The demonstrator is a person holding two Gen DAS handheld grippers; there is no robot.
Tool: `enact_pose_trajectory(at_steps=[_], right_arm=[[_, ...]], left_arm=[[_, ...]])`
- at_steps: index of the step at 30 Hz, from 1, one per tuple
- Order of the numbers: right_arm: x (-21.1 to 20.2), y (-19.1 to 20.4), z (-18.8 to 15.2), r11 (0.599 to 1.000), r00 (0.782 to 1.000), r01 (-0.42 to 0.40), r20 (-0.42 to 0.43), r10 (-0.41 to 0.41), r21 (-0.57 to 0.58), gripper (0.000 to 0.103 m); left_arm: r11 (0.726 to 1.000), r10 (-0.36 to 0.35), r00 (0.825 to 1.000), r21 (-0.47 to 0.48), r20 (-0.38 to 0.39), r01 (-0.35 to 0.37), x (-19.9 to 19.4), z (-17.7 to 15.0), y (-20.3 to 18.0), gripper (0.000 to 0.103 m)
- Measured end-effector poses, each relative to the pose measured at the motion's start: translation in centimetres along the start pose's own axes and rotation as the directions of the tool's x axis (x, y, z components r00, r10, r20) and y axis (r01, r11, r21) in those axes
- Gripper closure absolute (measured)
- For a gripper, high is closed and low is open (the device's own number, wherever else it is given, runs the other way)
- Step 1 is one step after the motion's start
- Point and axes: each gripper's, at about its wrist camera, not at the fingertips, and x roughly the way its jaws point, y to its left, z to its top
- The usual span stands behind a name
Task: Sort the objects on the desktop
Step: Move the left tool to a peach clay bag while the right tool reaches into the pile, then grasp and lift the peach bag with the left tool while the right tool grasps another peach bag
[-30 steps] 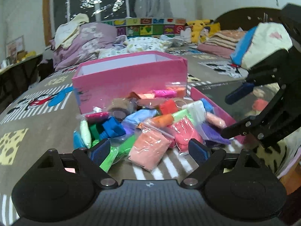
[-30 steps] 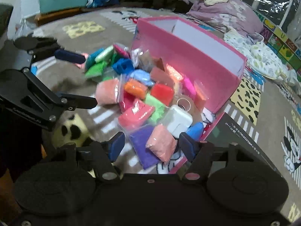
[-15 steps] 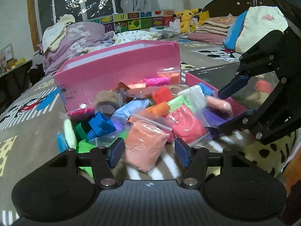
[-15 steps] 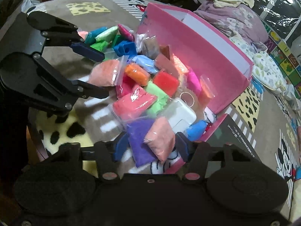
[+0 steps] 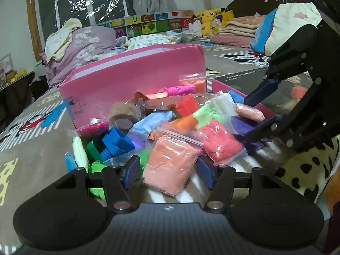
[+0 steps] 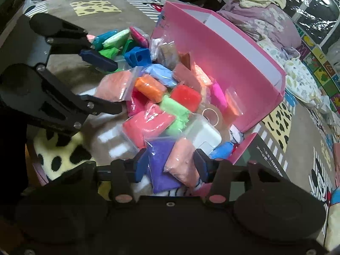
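Right now my left gripper (image 5: 169, 171) has its jaws spread on either side of a salmon bag (image 5: 172, 163); the blue pads (image 5: 132, 170) flank the bag without clearly pressing it. Just beyond that bag sits the rest of the pile: a red-pink bag (image 5: 221, 141) ahead and to the right, an orange bag (image 5: 182, 124) behind it, a blue block (image 5: 118, 141) ahead and to the left. Past the pile stands the pink box (image 5: 136, 80), its side wall facing me.

My right gripper (image 6: 170, 163) is likewise spread wide, its pads either side of a purple bag (image 6: 161, 161) and a peach bag (image 6: 182, 161) that lie side by side and touching; I cannot tell whether either pad touches them. Ahead of those is a white adapter (image 6: 205, 136), and a tape roll (image 6: 211, 114) beyond it, near the box wall. To that gripper's right lies the pink-rimmed dark lid (image 6: 267, 159). Each gripper shows at the edge of the other's view, both low over the rug (image 5: 36, 148).
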Motion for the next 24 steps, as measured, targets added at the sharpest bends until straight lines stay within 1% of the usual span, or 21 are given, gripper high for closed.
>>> enact_pose_trajectory(at_steps=[1, 6, 12, 14, 16, 21, 24], right_arm=[[0.1, -0.1, 0.0, 1.000, 1.000, 0.003, -0.001, -0.003, 0.004, 0.058], [0.3, -0.6, 0.1, 1.000, 1.000, 0.019, -0.009, -0.018, 0.022, 0.059], [0.5, -1.1, 0.1, 0.998, 0.999, 0.038, -0.016, -0.037, 0.042, 0.059], [0.6, -1.2, 0.1, 0.998, 0.999, 0.041, -0.020, -0.040, 0.048, 0.062], [0.6, -1.3, 0.2, 0.998, 0.999, 0.044, -0.027, -0.043, 0.054, 0.067], [0.7, -1.8, 0.4, 0.996, 0.998, 0.054, -0.037, -0.051, 0.074, 0.072], [0.8, -2.0, 0.8, 0.998, 0.998, 0.029, -0.055, -0.026, 0.060, 0.073]], left_arm=[[1.000, 0.001, 1.000, -0.003, 0.000, -0.001, 0.0, -0.1, 0.0, 0.054], [1.000, -0.001, 1.000, -0.029, 0.025, 0.001, -0.1, -0.4, 0.2, 0.059], [0.998, 0.002, 0.998, -0.066, 0.063, 0.003, -1.1, -0.3, 0.4, 0.060], [0.997, 0.004, 0.997, -0.073, 0.075, 0.001, -1.4, -0.3, 0.4, 0.060], [0.996, 0.002, 0.996, -0.088, 0.087, 0.006, -1.6, -0.4, 0.6, 0.060], [0.991, -0.034, 0.995, -0.123, 0.093, 0.046, -1.5, -1.2, 1.1, 0.060], [0.990, -0.042, 0.994, -0.128, 0.105, 0.055, -1.7, -1.5, 1.2, 0.060]])
